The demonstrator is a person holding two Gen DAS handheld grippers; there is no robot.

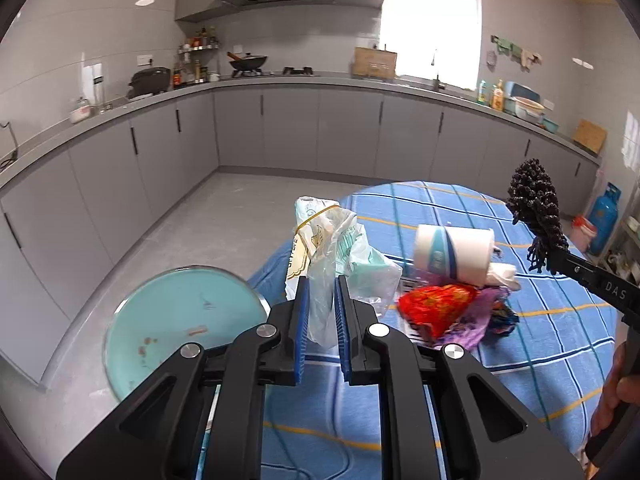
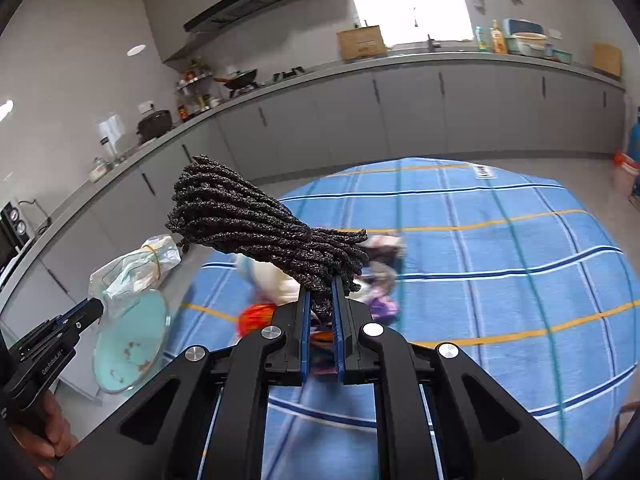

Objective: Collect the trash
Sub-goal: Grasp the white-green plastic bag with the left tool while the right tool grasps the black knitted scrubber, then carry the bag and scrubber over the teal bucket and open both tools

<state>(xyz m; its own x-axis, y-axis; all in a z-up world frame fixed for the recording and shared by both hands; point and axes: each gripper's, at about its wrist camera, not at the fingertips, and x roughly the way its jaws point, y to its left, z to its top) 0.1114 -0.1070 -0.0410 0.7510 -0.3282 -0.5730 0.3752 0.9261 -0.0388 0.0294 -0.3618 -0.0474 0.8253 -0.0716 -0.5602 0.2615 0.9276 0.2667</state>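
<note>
My left gripper (image 1: pixel 323 280) is shut on a crumpled clear plastic bag (image 1: pixel 340 248) with a rubber band, held above the table edge; the bag also shows in the right wrist view (image 2: pixel 132 272). My right gripper (image 2: pixel 320 284) is shut on a bundle of dark twisted cord (image 2: pixel 248 220), lifted over the table; the cord shows in the left wrist view (image 1: pixel 536 204). On the blue checked tablecloth (image 1: pixel 540 340) lies a trash pile: a paper cup (image 1: pixel 452 252), a red wrapper (image 1: pixel 436 304) and a purple wrapper (image 1: pixel 476 328).
A round turquoise bin (image 1: pixel 180 320) with a few scraps inside stands on the floor left of the table, also in the right wrist view (image 2: pixel 128 344). Grey kitchen cabinets (image 1: pixel 304 128) run along the walls. A blue gas cylinder (image 1: pixel 604 216) stands at the far right.
</note>
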